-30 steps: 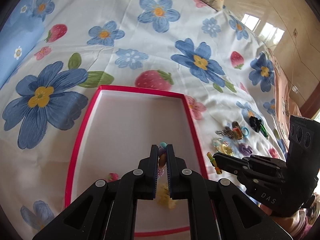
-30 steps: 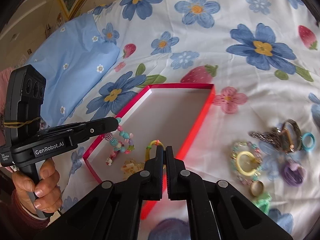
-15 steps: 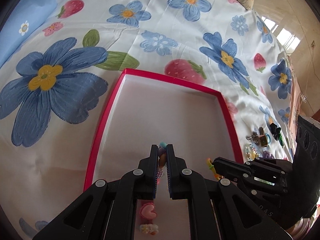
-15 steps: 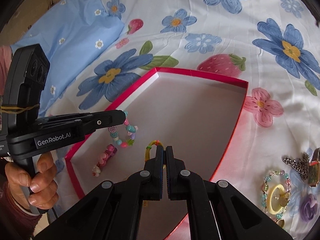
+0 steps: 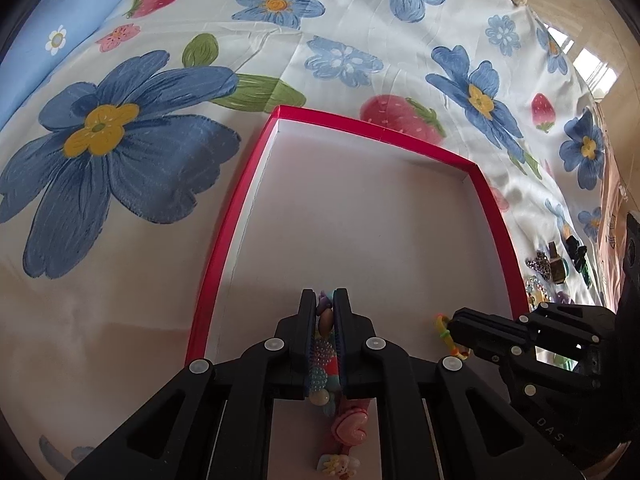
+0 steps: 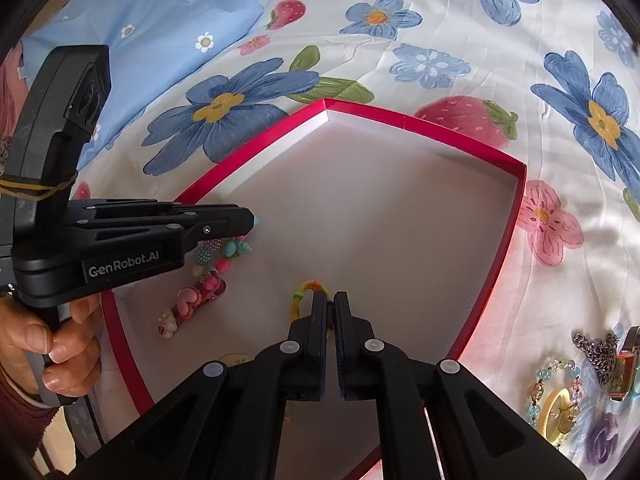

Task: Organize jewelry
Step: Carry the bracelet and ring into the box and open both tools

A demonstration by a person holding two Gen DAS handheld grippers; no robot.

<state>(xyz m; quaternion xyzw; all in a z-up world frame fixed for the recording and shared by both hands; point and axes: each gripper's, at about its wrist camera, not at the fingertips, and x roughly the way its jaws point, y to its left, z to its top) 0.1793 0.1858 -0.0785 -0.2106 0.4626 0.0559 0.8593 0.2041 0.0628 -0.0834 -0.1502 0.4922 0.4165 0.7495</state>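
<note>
A red-rimmed white box lies on a floral bedsheet. My left gripper is shut on a colourful beaded bracelet, low over the box's near left part. My right gripper is shut on a yellow-green ring-shaped band, low over the box floor. A pink heart hair clip lies in the box.
Loose jewelry lies on the sheet right of the box: a beaded bracelet with a yellow ring, a purple flower piece, a chain and watch. A blue pillow is at the far left.
Both grippers have moved further over the box and lower, each still holding its piece. The bracelet beads now hang near the pink clip.
</note>
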